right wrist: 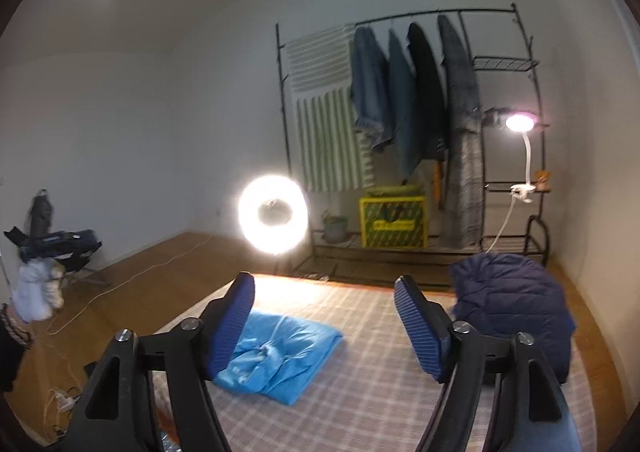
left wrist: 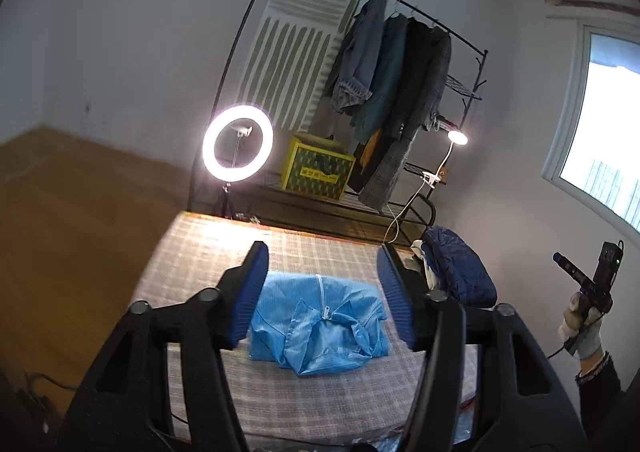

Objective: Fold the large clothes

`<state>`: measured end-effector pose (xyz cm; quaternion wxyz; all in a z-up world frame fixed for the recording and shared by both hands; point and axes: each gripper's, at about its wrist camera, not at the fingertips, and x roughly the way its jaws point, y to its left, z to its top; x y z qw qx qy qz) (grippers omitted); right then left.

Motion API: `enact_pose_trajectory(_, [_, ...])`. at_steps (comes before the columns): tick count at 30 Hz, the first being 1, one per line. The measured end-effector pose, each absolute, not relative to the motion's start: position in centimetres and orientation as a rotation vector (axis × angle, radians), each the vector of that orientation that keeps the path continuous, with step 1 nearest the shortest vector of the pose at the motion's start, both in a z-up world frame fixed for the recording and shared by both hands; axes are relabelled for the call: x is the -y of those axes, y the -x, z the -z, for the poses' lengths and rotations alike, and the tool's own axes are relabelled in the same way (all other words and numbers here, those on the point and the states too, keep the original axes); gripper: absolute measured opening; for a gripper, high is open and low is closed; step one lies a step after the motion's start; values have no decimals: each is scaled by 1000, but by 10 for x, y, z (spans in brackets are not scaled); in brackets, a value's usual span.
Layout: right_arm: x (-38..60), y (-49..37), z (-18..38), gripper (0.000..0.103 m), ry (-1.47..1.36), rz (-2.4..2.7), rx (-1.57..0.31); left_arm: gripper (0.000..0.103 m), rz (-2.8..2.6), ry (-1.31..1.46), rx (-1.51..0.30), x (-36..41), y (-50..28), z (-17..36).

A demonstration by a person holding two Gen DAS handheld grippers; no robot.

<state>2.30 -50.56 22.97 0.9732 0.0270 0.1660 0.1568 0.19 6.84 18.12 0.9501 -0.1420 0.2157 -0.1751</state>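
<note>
Both tongs hang spread wide and empty above the checked, beige-and-white cloth-covered worktop [left wrist: 320, 392]: the left tongs [left wrist: 322, 292] frame the light blue, shiny zip-front garment [left wrist: 320, 324], while the right tongs [right wrist: 324, 328] sit just right of it. That garment lies folded into a rough rectangle, its collar bunched on the near side. Loose flaps there could spring apart if a finger snags the slippery fabric. Right of the garment, the dark navy quilted puffer jacket [right wrist: 516, 304] lies heaped; its bulk may slump off the worktop edge when lifted. Beyond the garment, the glowing ring light [left wrist: 238, 142] stands.
</note>
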Motion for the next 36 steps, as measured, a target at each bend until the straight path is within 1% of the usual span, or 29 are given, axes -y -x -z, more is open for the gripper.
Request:
enact_pose_trajectory(1, [507, -24, -226, 82, -54, -303, -326, 60, 343, 268, -444, -66, -1, -178])
enact_pose_trajectory(4, [509, -29, -208, 83, -14, -249, -341, 60, 339, 278, -468, -59, -7, -155])
enact_pose_trajectory(8, [511, -60, -150, 83, -67, -247, -439, 60, 447, 333, -629, -26, -40, -84])
enact_pose_trajectory(9, [508, -72, -131, 82, -77, -254, -481, 60, 469, 328, -667, -14, -47, -67])
enact_pose_trajectory(12, [495, -105, -80, 73, -107, -278, -590, 60, 546, 308, -781, 28, -65, -18])
enact_pose_trajectory(14, [488, -126, -51, 72, -146, -302, -655, 60, 597, 281, -850, 61, -79, 10])
enact_pose_trajectory(17, [483, -160, -13, 72, -272, -352, -741, 60, 636, 168, -906, 110, -92, 40])
enact_pose_trajectory(21, [485, -205, 32, 72, -511, -449, -841, 60, 648, -70, -945, 163, -104, 77])
enact_pose_trajectory(23, [482, -228, 50, 71, -584, -472, -877, 60, 626, -163, -945, 177, -112, 92])
enact_pose_trajectory(27, [465, -256, 73, 67, -611, -514, -936, 60, 598, -251, -959, 185, -125, 118])
enact_pose_trajectory(28, [460, -263, 76, 64, -613, -525, -952, 54, 588, -272, -960, 186, -128, 123])
enact_pose_trajectory(29, [453, -271, 81, 63, -609, -541, -970, 43, 580, -293, -962, 187, -130, 127])
enact_pose_trajectory(30, [446, -275, 86, 61, -606, -552, -983, 36, 580, -312, -962, 187, -132, 130])
enact_pose_trajectory(31, [443, -280, 91, 59, -608, -561, -990, 19, 586, -322, -961, 188, -132, 132])
enact_pose_trajectory(32, [438, -284, 96, 56, -616, -575, -1002, 3, 599, -336, -960, 188, -132, 134])
enact_pose_trajectory(33, [434, -287, 100, 43, -626, -586, -1019, 3, 606, -348, -955, 190, -132, 135])
enact_pose_trajectory(34, [430, -292, 106, 24, -645, -602, -1035, 2, 619, -355, -945, 188, -130, 133])
enact_pose_trajectory(36, [426, -294, 105, 4, -683, -631, -1039, 1, 647, -307, -941, 181, -130, 123])
